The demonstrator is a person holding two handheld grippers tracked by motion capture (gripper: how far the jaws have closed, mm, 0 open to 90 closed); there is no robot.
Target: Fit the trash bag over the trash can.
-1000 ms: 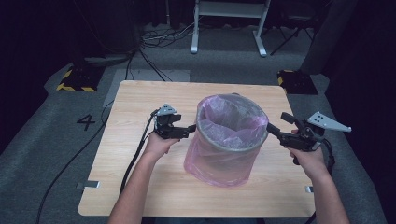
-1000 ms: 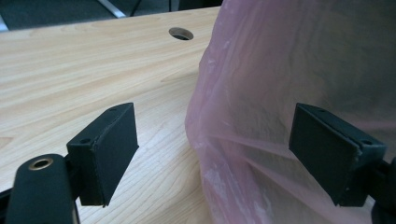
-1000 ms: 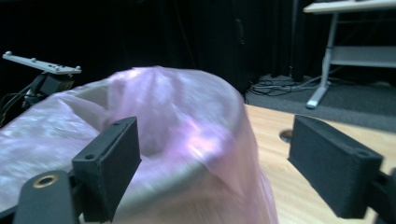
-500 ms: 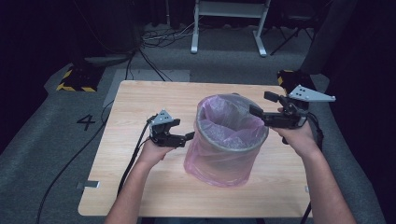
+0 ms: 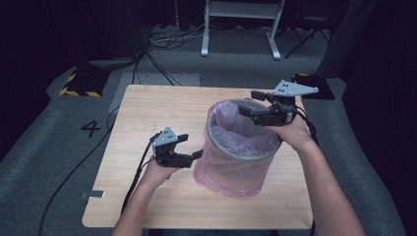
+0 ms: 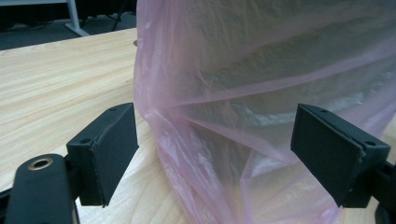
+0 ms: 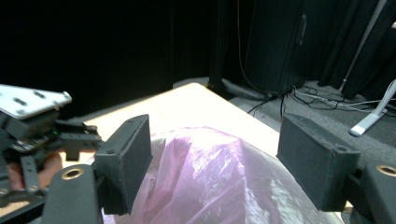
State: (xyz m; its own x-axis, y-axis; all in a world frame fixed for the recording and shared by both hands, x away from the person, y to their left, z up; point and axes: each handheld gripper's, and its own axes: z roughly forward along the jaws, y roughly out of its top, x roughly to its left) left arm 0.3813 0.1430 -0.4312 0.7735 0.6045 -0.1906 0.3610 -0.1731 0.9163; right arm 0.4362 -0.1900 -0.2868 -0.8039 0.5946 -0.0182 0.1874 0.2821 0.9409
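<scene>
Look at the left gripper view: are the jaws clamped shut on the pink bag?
No: the left gripper has its jaws wide apart, with the pink bag between them, unpinched.

**Dark studio, pale wooden counter**

The counter [image 5: 147,113] is a light wood-grain rectangle standing on grey carpet [image 5: 49,162]. A black numeral 4 [image 5: 91,129] is marked on the carpet to its left, and a small grey tape strip [image 5: 92,194] lies near its front left corner. A yellow-and-black striped block [image 5: 78,86] sits on the floor past the far left corner, and another dark block [image 5: 314,91] sits past the far right corner. A white metal frame [image 5: 241,24] stands on splayed feet at the back, with loose cables [image 5: 167,42] tangled beside it. Black curtains [image 7: 364,42] close off the room, which stays dim beyond the lit counter.
</scene>
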